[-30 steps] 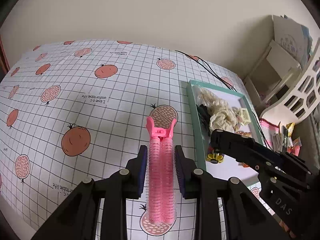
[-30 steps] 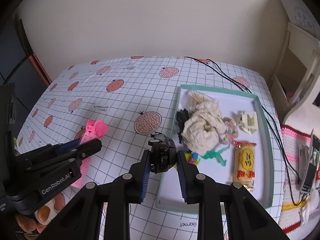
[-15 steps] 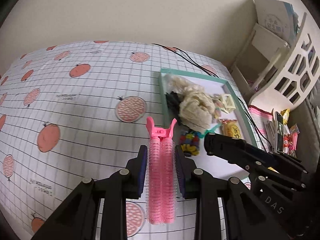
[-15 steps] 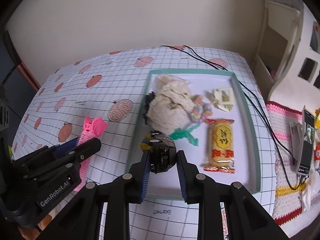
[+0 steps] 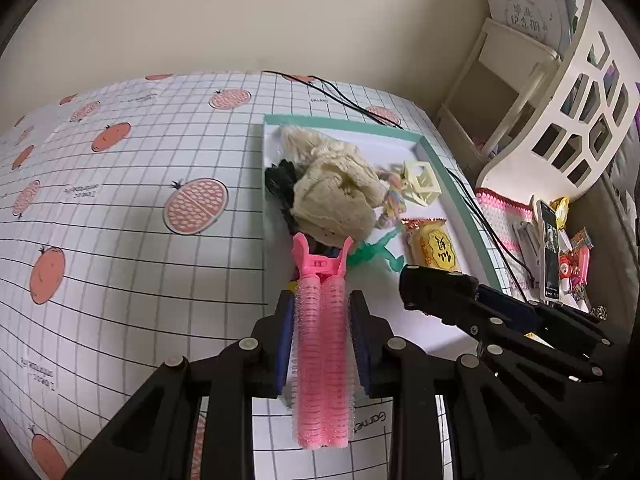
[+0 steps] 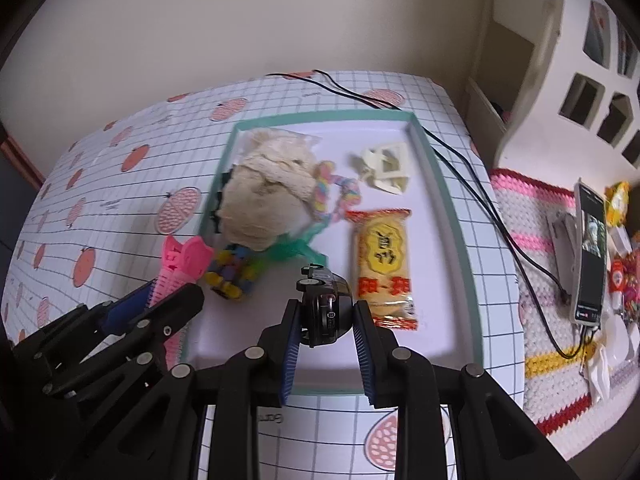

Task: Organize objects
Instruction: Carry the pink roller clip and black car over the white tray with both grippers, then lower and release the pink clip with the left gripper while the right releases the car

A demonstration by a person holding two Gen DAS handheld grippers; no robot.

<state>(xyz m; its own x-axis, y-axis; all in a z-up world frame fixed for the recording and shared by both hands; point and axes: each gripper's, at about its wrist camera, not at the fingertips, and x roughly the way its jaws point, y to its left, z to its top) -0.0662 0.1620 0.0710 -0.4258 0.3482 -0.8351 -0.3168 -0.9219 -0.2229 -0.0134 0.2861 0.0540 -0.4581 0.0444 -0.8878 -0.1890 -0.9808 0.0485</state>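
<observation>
Pink hair-roller clip (image 5: 322,344) is clamped in left tongs (image 5: 320,320), lower centre, at the teal-rimmed tray (image 6: 456,216) edge. Right tongs (image 6: 326,320) grip a small black object (image 6: 325,304) over it. Delivery step; next, lower and release.

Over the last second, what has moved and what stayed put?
Both grippers carried their loads toward the tray. The left gripper, jaws shut on the pink curler, went from over the tablecloth to the tray's near left edge. The right gripper, jaws shut on the black toy car, went from the tray's left edge to over its near floor. Nothing was released. The tray's contents stayed as they were.
</observation>
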